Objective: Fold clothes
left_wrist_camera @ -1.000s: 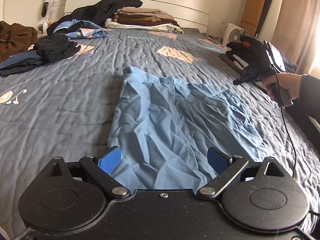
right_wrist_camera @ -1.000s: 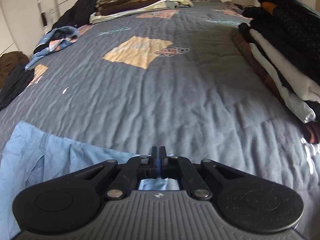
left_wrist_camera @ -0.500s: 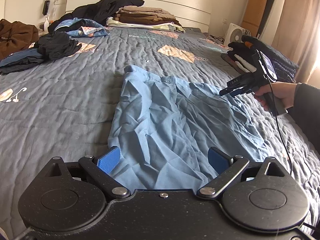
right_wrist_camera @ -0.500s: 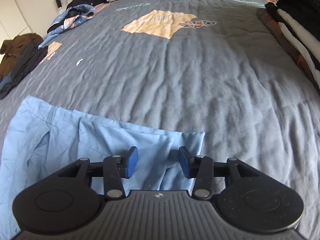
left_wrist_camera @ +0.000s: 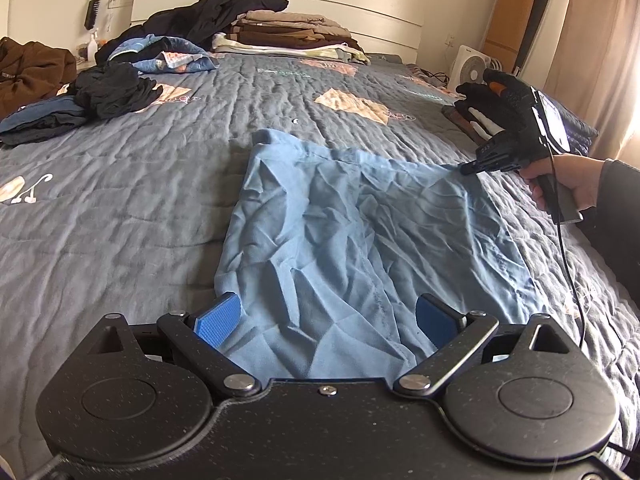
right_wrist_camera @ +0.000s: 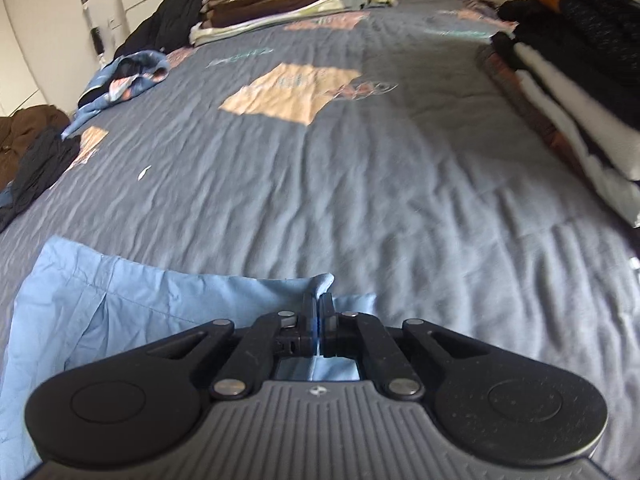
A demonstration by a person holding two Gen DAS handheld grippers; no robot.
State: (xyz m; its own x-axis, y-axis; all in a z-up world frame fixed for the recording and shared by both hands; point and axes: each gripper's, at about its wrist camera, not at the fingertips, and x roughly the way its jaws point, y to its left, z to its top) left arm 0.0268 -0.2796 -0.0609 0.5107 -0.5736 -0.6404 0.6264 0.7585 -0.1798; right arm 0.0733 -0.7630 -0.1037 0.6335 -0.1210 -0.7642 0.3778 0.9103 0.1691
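Note:
A wrinkled light-blue garment (left_wrist_camera: 360,232) lies spread on the grey quilted bed (left_wrist_camera: 120,200). My left gripper (left_wrist_camera: 332,316) is open, its blue pads either side of the garment's near edge, holding nothing. My right gripper (right_wrist_camera: 319,304) is shut on the garment's far right corner (right_wrist_camera: 324,282), which bunches up between the fingers. In the left wrist view the right gripper (left_wrist_camera: 466,169) pinches that corner at the right, held by a hand. The garment also shows in the right wrist view (right_wrist_camera: 120,308).
Folded clothes are stacked at the headboard (left_wrist_camera: 288,32) and along the bed's right edge (right_wrist_camera: 580,92). Loose dark and blue clothes lie at the far left (left_wrist_camera: 108,88). A white fan (left_wrist_camera: 474,68) stands beyond the bed at the right.
My right gripper dropped to the garment's far right corner, opened, then shut on it. My left gripper has stayed open at the near edge.

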